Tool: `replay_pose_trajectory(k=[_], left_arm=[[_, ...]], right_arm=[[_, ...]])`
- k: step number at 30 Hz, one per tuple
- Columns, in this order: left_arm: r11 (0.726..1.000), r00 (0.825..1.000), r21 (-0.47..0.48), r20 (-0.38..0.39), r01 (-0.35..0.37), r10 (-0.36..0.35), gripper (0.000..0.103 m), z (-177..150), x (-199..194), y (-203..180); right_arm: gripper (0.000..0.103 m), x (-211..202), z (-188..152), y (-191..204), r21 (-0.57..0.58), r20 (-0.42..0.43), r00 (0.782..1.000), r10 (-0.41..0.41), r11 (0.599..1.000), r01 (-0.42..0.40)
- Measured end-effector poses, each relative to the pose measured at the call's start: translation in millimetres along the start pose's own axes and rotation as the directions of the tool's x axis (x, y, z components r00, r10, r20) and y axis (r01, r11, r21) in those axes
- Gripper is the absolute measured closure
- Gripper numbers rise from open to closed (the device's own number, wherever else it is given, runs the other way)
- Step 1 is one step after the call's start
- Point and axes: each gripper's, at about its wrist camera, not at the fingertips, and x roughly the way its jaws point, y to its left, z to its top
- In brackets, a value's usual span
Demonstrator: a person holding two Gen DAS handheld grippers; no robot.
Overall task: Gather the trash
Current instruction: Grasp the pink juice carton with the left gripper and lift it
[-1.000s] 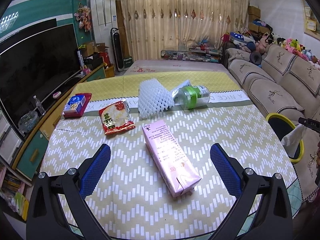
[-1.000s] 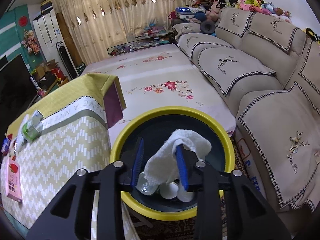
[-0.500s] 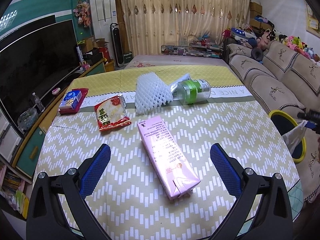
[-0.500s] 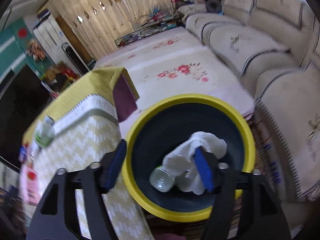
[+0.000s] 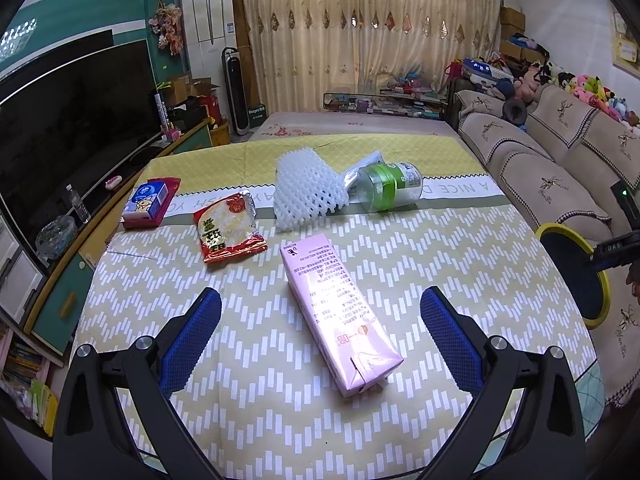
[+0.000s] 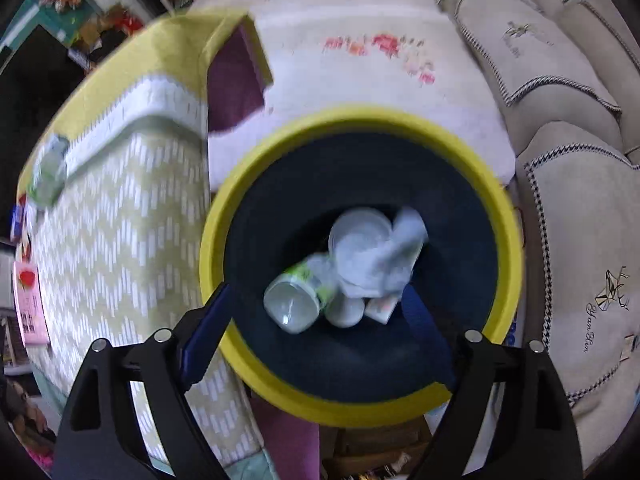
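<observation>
Left gripper [image 5: 320,320] first: its two blue ribbed pads are spread wide with nothing pinched, hanging low over the table with the yellow-and-white zigzag cloth [image 5: 460,264]. Using the pink rectangular drink carton [image 5: 336,316] as the landmark in the left wrist view: it lies flat on the cloth, its near end between the pads but touching neither. Just beyond its far end sits a white foam fruit net [image 5: 306,194], and right of that net a clear plastic jar with a green label [image 5: 390,192] lies on its side, with a silvery wrapper [image 5: 362,168] tucked behind it. Beyond and left of the carton is a red snack packet [image 5: 229,227], and further left a blue-and-white pack on a red box [image 5: 150,202]. Well off to the carton's right, past the table edge, you can see part of the yellow-rimmed dark round bin [image 5: 576,276] beside the beige sofa [image 5: 552,176].

Right wrist view is pretty blurry. The right gripper [image 6: 316,312] points steeply down into that yellow-rimmed bin [image 6: 360,272], and its jaws are opening, with nothing pressed between the blue pads. With the bin as landmark here: inside it at the bottom there's a crumpled white tissue or cloth [image 6: 396,256], a clear bottle with a green label [image 6: 298,298], and a couple of white cups [image 6: 358,232]. The tissue is clear of both pads. The table with the zigzag cloth [image 6: 120,232] is just left of the bin, and the pink carton [image 6: 28,304] is at that table's far left edge.
</observation>
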Motion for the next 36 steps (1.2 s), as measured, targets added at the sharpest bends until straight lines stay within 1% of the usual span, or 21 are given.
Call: replay_pose_trajectory(k=[1,3,5,8,10,12,15,17,19,21,22,24,26,28,29,31,33,34,36], left_arm=[[1.0,1.0,0.003,0.002,0.0,0.0,0.005,0,0,0],[1.0,1.0,-0.003,0.002,0.001,-0.001,0.005,-1,0,1],[1.0,1.0,-0.008,-0.011,-0.003,0.003,0.005,-1,5,1],[1.0,0.999,-0.005,-0.034,-0.012,0.012,0.005,-2,12,0],[0.999,0.998,-0.007,-0.051,-0.033,0.032,0.005,0,21,-1],[0.999,0.996,-0.018,-0.081,-0.046,0.045,0.005,4,32,1],[0.999,0.992,-0.026,-0.12,-0.045,0.042,0.005,6,46,3],[0.999,0.988,-0.026,-0.152,-0.041,0.037,0.011,9,54,3],[0.999,0.981,-0.041,-0.196,-0.017,0.009,0.024,12,64,5],[0.998,0.969,-0.058,-0.245,0.015,-0.028,0.03,14,74,6],[0.998,0.961,-0.062,-0.272,0.034,-0.049,0.031,15,79,7],[0.997,0.952,-0.055,-0.3,0.052,-0.066,0.031,18,86,7],[0.998,0.945,-0.034,-0.319,0.061,-0.069,0.032,23,91,5],[0.997,0.937,-0.007,-0.341,0.075,-0.073,0.04,28,96,2],[0.996,0.932,0.0,-0.354,0.084,-0.079,0.041,29,99,1],[0.995,0.922,0.027,-0.378,0.098,-0.081,0.051,32,106,-2],[0.992,0.921,0.069,-0.384,0.108,-0.074,0.057,34,107,-7],[0.986,0.922,0.107,-0.379,0.125,-0.075,0.06,34,106,-12],[0.972,0.928,0.181,-0.364,0.149,-0.075,0.063,34,101,-23]], right_arm=[[0.022,-3,-3,0,0.01,0.015,1.0,0.006,1.0,-0.006],[0.022,-17,-9,4,0.013,0.08,0.996,0.029,0.999,-0.03],[0.022,-27,-15,8,0.007,0.111,0.992,0.057,0.998,-0.058],[0.022,-30,-26,20,-0.027,0.115,0.991,0.068,0.997,-0.066],[0.022,-29,-32,26,-0.048,0.106,0.991,0.076,0.996,-0.071],[0.022,-27,-36,27,-0.056,0.099,0.992,0.08,0.996,-0.075],[0.022,-24,-39,27,-0.062,0.094,0.993,0.072,0.996,-0.066],[0.022,-25,-41,25,-0.062,0.097,0.993,0.067,0.996,-0.061],[0.022,-25,-43,22,-0.064,0.098,0.993,0.063,0.996,-0.056],[0.022,-25,-45,20,-0.07,0.099,0.994,0.053,0.996,-0.046],[0.022,-25,-46,19,-0.073,0.097,0.994,0.049,0.996,-0.042],[0.022,-23,-48,17,-0.074,0.092,0.995,0.046,0.996,-0.04],[0.022,-21,-49,14,-0.074,0.087,0.995,0.043,0.997,-0.037],[0.022,-17,-50,13,-0.071,0.08,0.996,0.042,0.997,-0.037],[0.022,-15,-51,12,-0.071,0.076,0.996,0.043,0.997,-0.037],[0.022,-13,-53,13,-0.074,0.07,0.997,0.044,0.997,-0.039],[0.022,-12,-55,14,-0.08,0.065,0.997,0.044,0.996,-0.039],[0.022,-11,-56,15,-0.083,0.063,0.997,0.044,0.996,-0.039],[0.022,-11,-58,16,-0.085,0.064,0.997,0.044,0.996,-0.039]])
